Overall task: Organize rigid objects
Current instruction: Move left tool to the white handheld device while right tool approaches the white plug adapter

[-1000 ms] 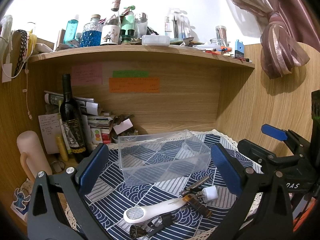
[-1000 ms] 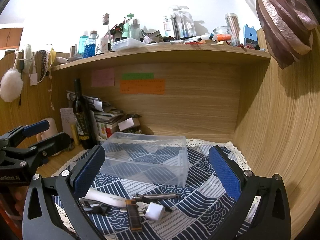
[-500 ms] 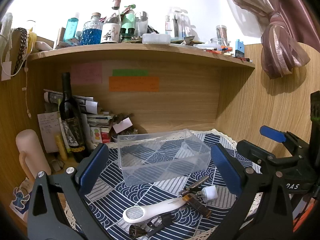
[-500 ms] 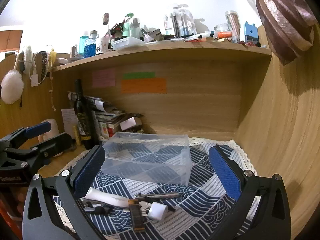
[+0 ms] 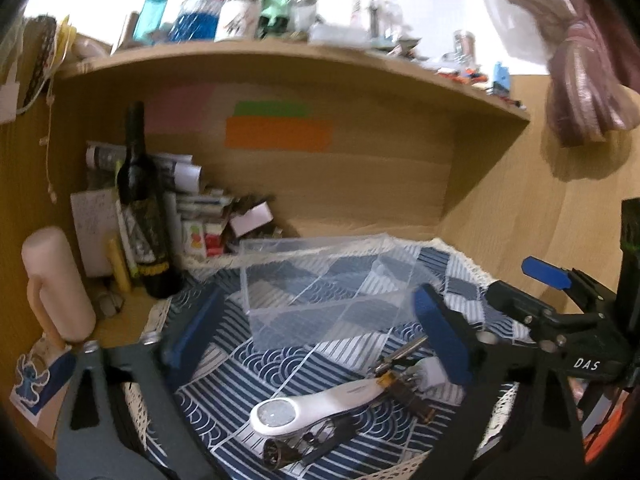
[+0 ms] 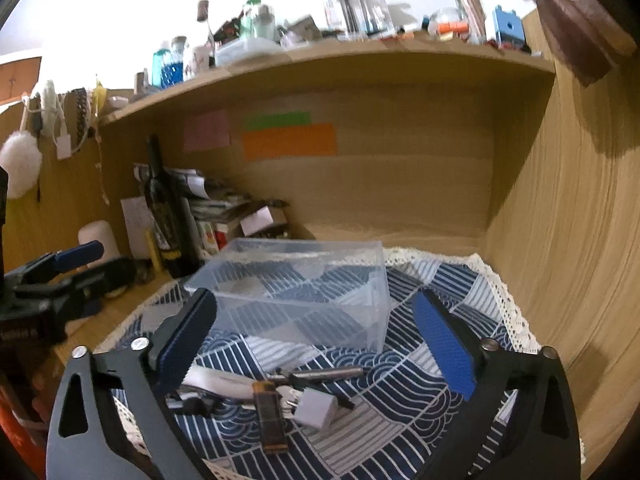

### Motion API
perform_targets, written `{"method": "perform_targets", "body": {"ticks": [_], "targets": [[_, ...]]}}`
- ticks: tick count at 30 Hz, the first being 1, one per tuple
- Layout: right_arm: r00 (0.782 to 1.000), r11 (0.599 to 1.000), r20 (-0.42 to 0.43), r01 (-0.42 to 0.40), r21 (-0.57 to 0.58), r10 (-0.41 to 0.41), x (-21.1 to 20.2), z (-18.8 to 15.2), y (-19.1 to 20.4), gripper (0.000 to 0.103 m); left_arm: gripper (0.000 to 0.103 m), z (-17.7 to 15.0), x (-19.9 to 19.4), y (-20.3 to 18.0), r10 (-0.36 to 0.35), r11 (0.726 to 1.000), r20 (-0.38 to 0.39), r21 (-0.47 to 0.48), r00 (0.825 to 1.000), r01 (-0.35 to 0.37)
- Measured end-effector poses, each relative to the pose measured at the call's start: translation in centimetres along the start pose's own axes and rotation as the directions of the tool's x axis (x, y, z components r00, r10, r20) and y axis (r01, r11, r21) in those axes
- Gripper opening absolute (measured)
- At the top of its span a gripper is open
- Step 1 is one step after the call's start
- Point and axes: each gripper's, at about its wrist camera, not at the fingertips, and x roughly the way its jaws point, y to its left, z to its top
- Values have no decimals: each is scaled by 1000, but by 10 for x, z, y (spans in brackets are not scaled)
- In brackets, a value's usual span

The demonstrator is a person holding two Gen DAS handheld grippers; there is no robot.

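Observation:
A clear plastic divided box (image 5: 320, 284) (image 6: 304, 292) stands empty on a blue patterned cloth (image 5: 248, 364). In front of it lies a small pile: a white handled tool with a round head (image 5: 316, 404), a white plug adapter (image 6: 316, 408), a brown lighter (image 6: 270, 420), a metal pen-like tool (image 6: 320, 374) and a small dark metal piece (image 5: 280, 450). My left gripper (image 5: 316, 332) is open and empty above the pile. My right gripper (image 6: 316, 340) is open and empty, over the pile in front of the box.
A dark wine bottle (image 5: 142, 208), papers and small boxes crowd the back left corner. A pink cylinder (image 5: 56, 284) stands at far left. Wooden walls close the back and right. A cluttered shelf (image 5: 280, 52) hangs overhead.
Both grippers have tilted down and moved slightly closer to the pile. Both stay open. No object has moved.

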Motion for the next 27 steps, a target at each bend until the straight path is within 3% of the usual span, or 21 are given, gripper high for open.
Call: {"method": "perform_targets", "body": {"ticks": [5, 8, 16, 27], "targets": [[997, 1000, -83, -4, 7, 5, 17, -14, -9, 74, 81, -17, 20, 15, 31, 999, -95, -38, 995, -34], [991, 1000, -137, -4, 12, 6, 28, -25, -14, 68, 80, -33, 30, 21, 53, 997, -152, -47, 987, -61], [966, 999, -256, -14, 29, 21, 45, -55, -21, 67, 80, -70, 54, 31, 45, 993, -295, -90, 955, -75], [933, 998, -356, -36, 49, 51, 59, -76, -26, 67, 80, -101, 73, 29, 0, 994, -401, -98, 916, -42]]}}
